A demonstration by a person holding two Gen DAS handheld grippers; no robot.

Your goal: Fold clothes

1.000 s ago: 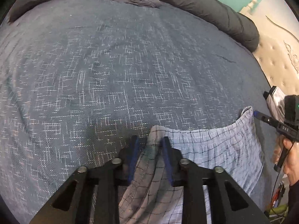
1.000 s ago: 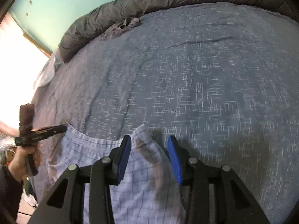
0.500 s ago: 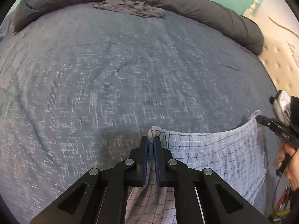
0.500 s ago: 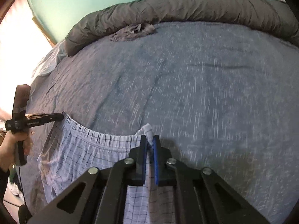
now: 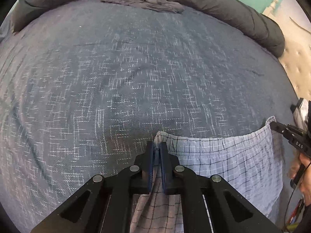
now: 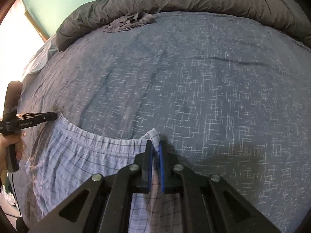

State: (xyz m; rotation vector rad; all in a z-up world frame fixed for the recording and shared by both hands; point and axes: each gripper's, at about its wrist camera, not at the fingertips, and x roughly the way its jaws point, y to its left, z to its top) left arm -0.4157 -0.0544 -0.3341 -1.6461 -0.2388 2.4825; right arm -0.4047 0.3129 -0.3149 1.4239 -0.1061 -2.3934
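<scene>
Light blue checked shorts (image 5: 223, 159) hang by their elastic waistband over the blue-grey patterned bedspread (image 5: 136, 77). My left gripper (image 5: 156, 145) pinches the waistband's left corner; its jaws are easing open slightly, with the cloth still pressed between the pads. In the right wrist view, my right gripper (image 6: 155, 144) is shut on the waistband's other corner, and the shorts (image 6: 77, 155) stretch leftward to the left gripper (image 6: 55, 114). The right gripper's tip (image 5: 272, 124) shows at the right edge of the left wrist view. The waistband runs taut between both grips.
A rolled dark grey duvet (image 5: 233, 9) lines the bed's far edge, with a crumpled grey garment (image 5: 140, 0) in front of it. A tufted beige headboard (image 5: 297, 58) stands to the right. A hand (image 6: 3, 151) holds the left gripper's handle.
Both grippers went from open around the waistband corners to shut on them. Both then moved further out over the bed, and the waistband pulled straight between them.
</scene>
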